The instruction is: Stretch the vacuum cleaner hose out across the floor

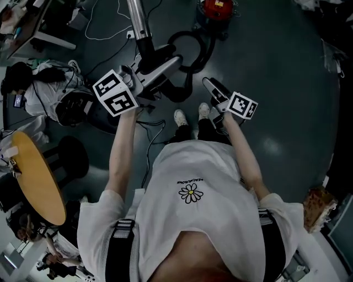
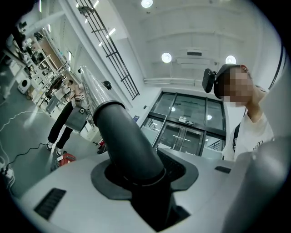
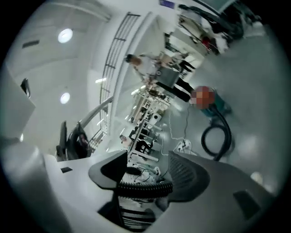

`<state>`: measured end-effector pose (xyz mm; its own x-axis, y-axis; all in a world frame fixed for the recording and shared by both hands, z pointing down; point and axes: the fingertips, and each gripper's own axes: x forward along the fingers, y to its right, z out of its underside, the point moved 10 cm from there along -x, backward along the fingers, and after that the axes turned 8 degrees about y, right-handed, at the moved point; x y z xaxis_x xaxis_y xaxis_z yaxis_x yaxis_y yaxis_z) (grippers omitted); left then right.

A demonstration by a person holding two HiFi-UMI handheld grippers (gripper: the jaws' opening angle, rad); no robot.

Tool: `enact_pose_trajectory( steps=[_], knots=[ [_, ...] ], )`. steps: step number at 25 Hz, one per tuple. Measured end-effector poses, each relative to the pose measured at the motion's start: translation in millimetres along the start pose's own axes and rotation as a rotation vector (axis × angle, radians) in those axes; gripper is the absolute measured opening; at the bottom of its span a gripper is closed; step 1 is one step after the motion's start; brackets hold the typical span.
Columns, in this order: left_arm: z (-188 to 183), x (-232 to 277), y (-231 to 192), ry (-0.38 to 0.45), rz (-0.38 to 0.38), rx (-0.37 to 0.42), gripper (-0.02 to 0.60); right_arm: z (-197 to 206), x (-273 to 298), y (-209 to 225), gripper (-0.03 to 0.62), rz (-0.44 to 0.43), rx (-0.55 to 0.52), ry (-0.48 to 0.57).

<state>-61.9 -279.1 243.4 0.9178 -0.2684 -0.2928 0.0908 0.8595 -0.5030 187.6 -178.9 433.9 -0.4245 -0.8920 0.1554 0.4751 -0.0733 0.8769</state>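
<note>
The vacuum's wand has a chrome tube [image 1: 138, 19] and a thick black grip [image 2: 125, 136]. My left gripper [image 1: 144, 77] is shut on that grip [image 1: 157, 63], and the tube runs up and away between its jaws [image 2: 145, 182]. The black hose [image 1: 193, 49] curls on the floor from the grip back to the red vacuum cleaner [image 1: 217, 8]. My right gripper [image 1: 212, 88] hangs low just right of the hose's near loop, with its jaws standing apart [image 3: 144, 175]. A ribbed stretch of hose [image 3: 143, 186] shows across their gap; whether it touches them I cannot tell. The hose coil [image 3: 216, 136] lies farther off.
A round wooden table [image 1: 33, 176] and black stools [image 1: 71, 157] stand at my left, with bags and gear [image 1: 49, 93] behind them. A thin white cable [image 1: 110, 27] snakes over the dark floor. My shoes [image 1: 179, 117] are just below the hose. Another person [image 2: 61, 123] stands far off.
</note>
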Motion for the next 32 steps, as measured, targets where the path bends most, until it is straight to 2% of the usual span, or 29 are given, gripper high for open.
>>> enact_pose_trajectory(
  steps=[4,7,11,14,22,24,28,30,32],
  knots=[
    [-0.9,4.3,3.6,-0.015,0.011,0.03,0.17,47.3,10.8,54.7,0.291,0.072,0.415,-0.007],
    [4.1,1.3,21.9,-0.013,0.013,0.041,0.17,85.8,5.6,82.1,0.291,0.077,0.742,0.055],
    [12.3,3.6,67.3,-0.012,0.018,0.08,0.17,129.5,-23.1,87.0,0.291,0.051,0.913,0.064],
    [13.7,8.9,90.4,-0.015,0.023,0.105,0.17,142.2,-30.5,80.9,0.291,-0.024,1.049,0.103],
    [17.9,24.6,131.0,-0.024,0.075,0.108,0.17,138.2,-21.2,58.5,0.291,-0.292,1.284,0.193],
    [16.4,24.2,130.8,-0.044,0.069,0.127,0.17,134.2,-20.2,59.3,0.291,-0.297,1.286,0.194],
    [19.1,18.6,123.7,-0.146,0.03,0.148,0.176,119.7,-30.0,64.0,0.282,-0.267,1.183,0.195],
    [22.4,16.6,115.9,-0.218,-0.019,0.156,0.197,113.4,-39.2,67.9,0.274,-0.242,1.151,0.232],
    [26.9,14.0,104.3,-0.317,-0.107,0.153,0.217,109.1,-47.8,73.1,0.27,-0.211,1.138,0.286]
  ],
)
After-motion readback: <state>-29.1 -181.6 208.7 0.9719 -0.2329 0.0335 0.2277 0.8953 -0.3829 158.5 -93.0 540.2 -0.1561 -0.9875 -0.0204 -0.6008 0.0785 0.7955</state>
